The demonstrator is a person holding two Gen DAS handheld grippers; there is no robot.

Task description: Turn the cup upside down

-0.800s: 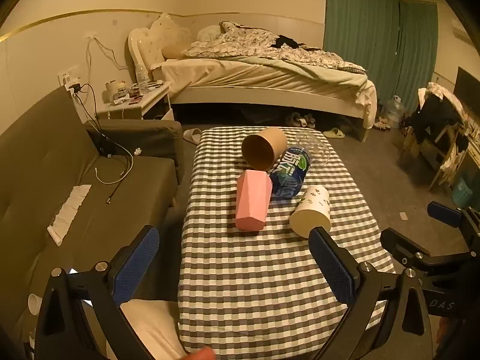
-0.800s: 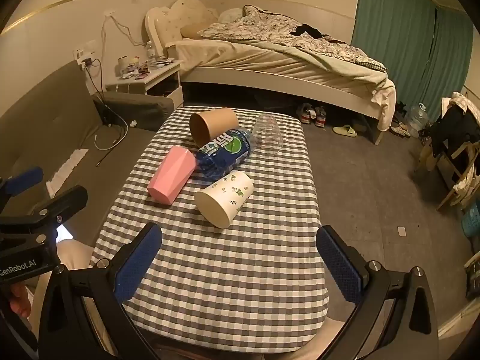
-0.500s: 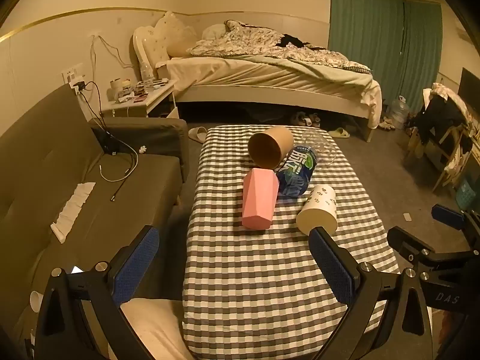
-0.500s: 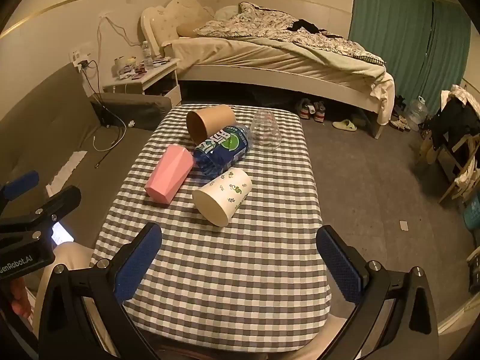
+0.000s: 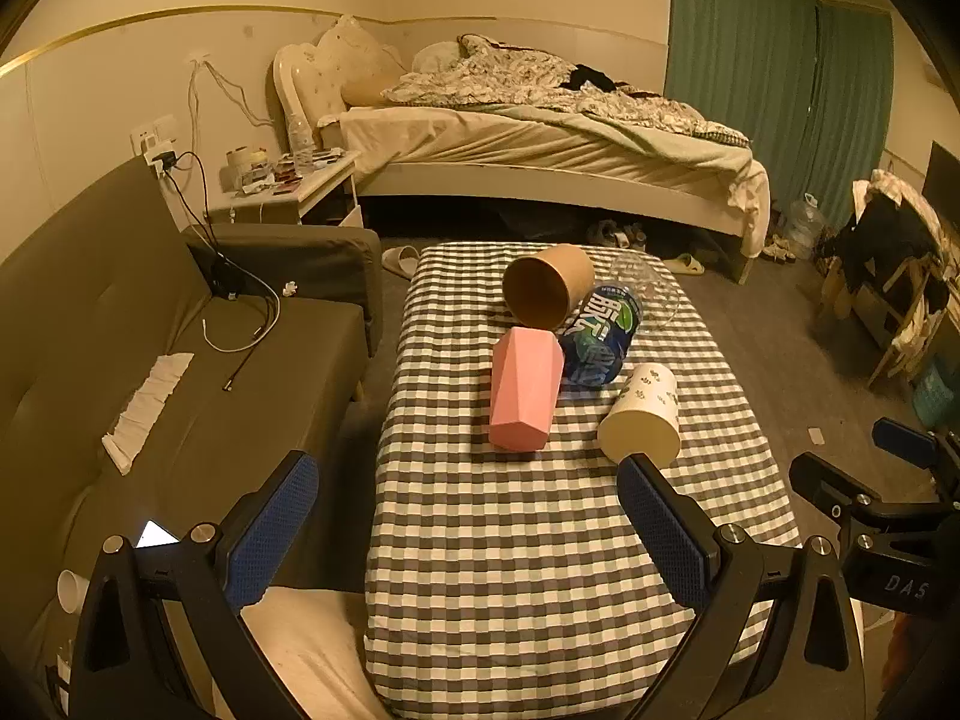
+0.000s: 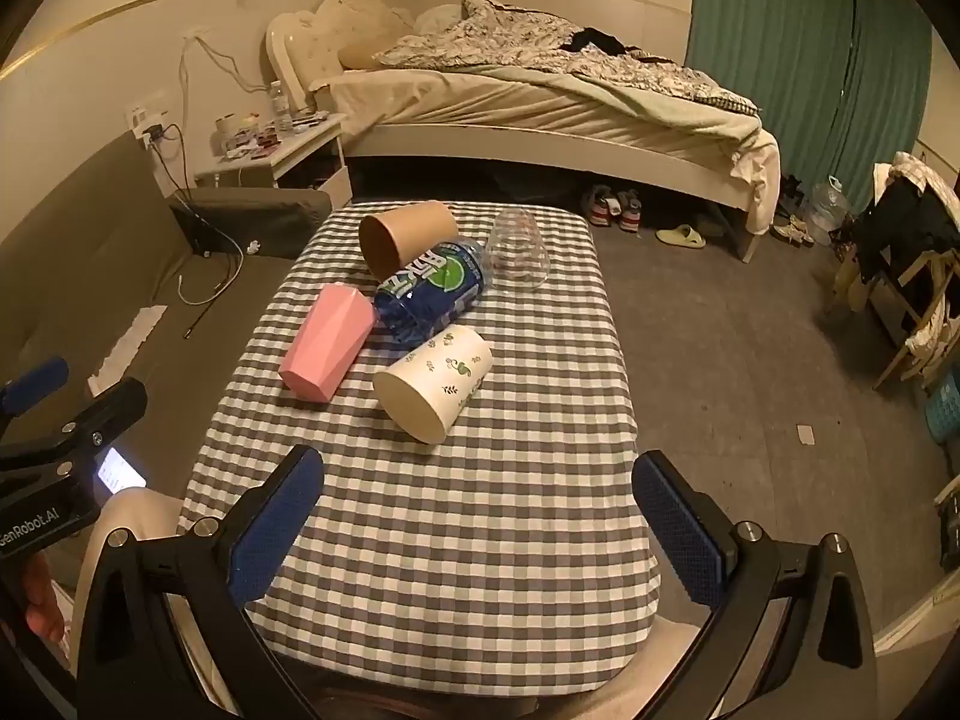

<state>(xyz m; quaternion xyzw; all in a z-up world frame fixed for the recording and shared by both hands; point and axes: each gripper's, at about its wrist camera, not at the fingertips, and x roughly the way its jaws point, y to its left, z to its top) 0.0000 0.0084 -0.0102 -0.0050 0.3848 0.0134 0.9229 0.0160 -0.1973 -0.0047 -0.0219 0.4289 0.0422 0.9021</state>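
While five vessels lie toppled on the checked table (image 6: 456,540), none is in hand: the left hand-held gripper (image 5: 468,534) and the right hand-held gripper (image 6: 474,528) both hang spread wide and empty over the near end of the table, well short of the cluster.

The task sentence does not say which cup. Nearest is the white paper cup with leaf print (image 6: 433,381), on its side with its open mouth toward the near edge, just right of the pink faceted cup (image 6: 327,351), which also lies on its side. Beyond them rest the blue-labelled plastic bottle (image 6: 432,294), the brown paper cup (image 6: 405,237) and a clear plastic cup (image 6: 519,246) at the far end.

Assessment of the white cup:
- Probably very light and thin-walled; a hard squeeze would likely crush it.
- Being round, it may roll when nudged.
- Stiffest near the rolled rim and the base.

Recommended hold: across the side wall at mid-body, fingers either side, light pressure, leaving room to turn the mouth down onto the cloth. The pink cup appears rigid, its flat facets offering a surer seat.
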